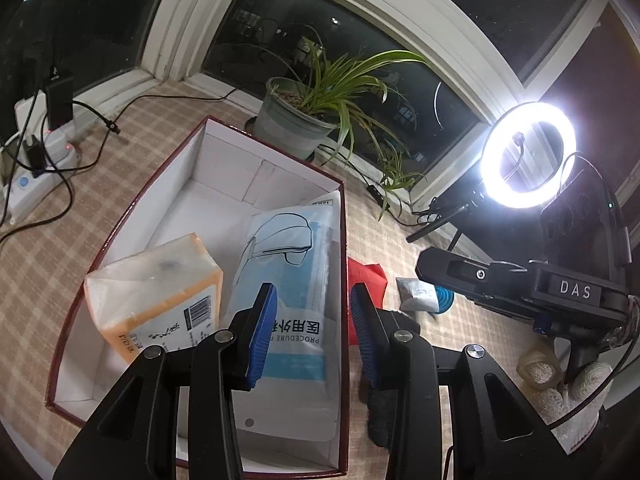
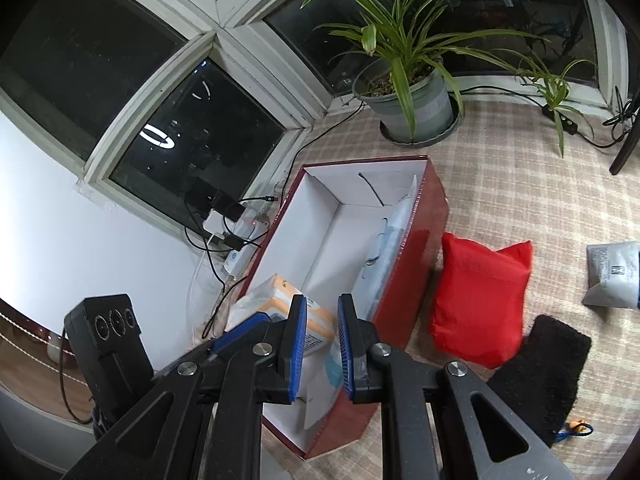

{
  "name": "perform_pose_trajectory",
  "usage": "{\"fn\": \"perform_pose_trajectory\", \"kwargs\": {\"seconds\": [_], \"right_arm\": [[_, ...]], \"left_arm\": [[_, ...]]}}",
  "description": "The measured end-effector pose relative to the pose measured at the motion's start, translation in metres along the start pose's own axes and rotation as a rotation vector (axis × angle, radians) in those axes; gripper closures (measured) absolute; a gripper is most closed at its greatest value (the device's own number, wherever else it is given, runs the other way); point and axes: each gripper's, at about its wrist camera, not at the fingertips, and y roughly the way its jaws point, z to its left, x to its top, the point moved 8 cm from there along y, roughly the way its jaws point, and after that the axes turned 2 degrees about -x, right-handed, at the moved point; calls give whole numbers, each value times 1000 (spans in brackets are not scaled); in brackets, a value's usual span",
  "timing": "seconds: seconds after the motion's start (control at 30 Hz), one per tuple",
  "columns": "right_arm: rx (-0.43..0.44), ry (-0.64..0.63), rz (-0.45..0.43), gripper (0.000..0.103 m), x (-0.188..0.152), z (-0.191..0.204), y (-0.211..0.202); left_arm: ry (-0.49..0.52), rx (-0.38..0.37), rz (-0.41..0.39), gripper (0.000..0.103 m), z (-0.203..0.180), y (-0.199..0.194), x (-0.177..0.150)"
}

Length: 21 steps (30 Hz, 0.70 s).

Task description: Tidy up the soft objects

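Both grippers hover over the red box (image 1: 343, 264), the left gripper (image 1: 314, 328) parted wide, the right gripper (image 2: 322, 346) narrower, both empty; inside lie a mask packet (image 1: 288, 264) and tissue pack (image 1: 156, 284), a red pouch (image 2: 480, 296) just outside.

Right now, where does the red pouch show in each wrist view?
Left wrist: the red pouch peeks out right of the box, behind the left tool's right finger.
Right wrist: it lies in full view right of the box's red wall.
Shared landmark: the potted plant.
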Motion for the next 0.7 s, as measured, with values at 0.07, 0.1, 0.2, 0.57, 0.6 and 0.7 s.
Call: {"fn": "perform_pose_trajectory", "kwargs": {"seconds": [0.07, 0.1, 0.2, 0.57, 0.6, 0.7], "right_arm": [[-17, -8, -7, 88, -2, -5, -6], [-29, -10, -13, 88, -3, -9, -10], [-49, -5, -25, 88, -5, -21, -22], [-153, 18, -90, 70, -16, -77, -78], [-163, 20, -97, 69, -18, -82, -83], [-184, 27, -118, 61, -23, -97, -97]], "left_arm": [[8, 2, -4, 68, -1, -1, 0], [9, 1, -5, 68, -3, -2, 0], [13, 0, -10, 68, -5, -4, -2], [36, -15, -1, 65, -24, -4, -13], [38, -20, 2, 65, -28, -4, -16], [52, -28, 13, 63, -38, -2, -24]]}}
